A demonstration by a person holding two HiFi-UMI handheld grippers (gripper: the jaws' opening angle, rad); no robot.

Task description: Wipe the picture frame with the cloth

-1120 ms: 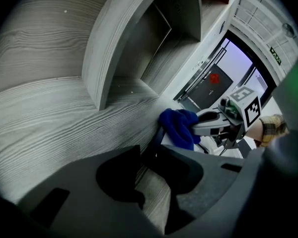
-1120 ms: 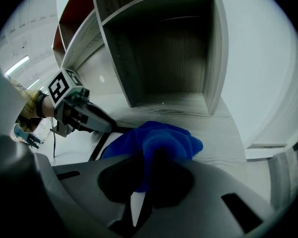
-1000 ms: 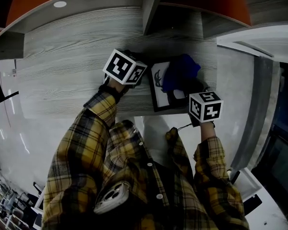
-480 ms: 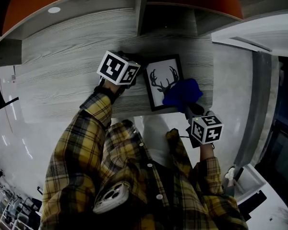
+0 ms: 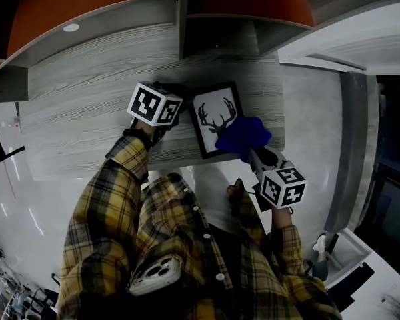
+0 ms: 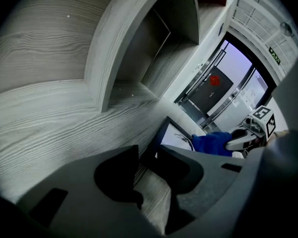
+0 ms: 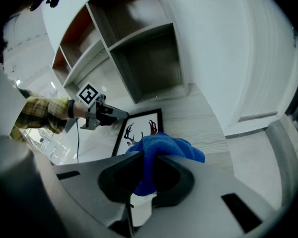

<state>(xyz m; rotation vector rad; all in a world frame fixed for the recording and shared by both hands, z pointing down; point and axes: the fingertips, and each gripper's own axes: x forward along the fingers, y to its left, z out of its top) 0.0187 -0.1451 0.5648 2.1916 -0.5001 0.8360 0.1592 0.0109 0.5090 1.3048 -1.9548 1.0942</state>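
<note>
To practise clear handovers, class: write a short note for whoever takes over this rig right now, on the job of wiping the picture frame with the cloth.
Left gripper: open, tips at the left edge of the picture frame.
Right gripper: shut on the blue cloth, which rests on the frame's near right corner.
The frame lies flat on the grey desk.
Done: cannot tell how much is wiped.
Left: probably wipe across the rest of the frame.
</note>
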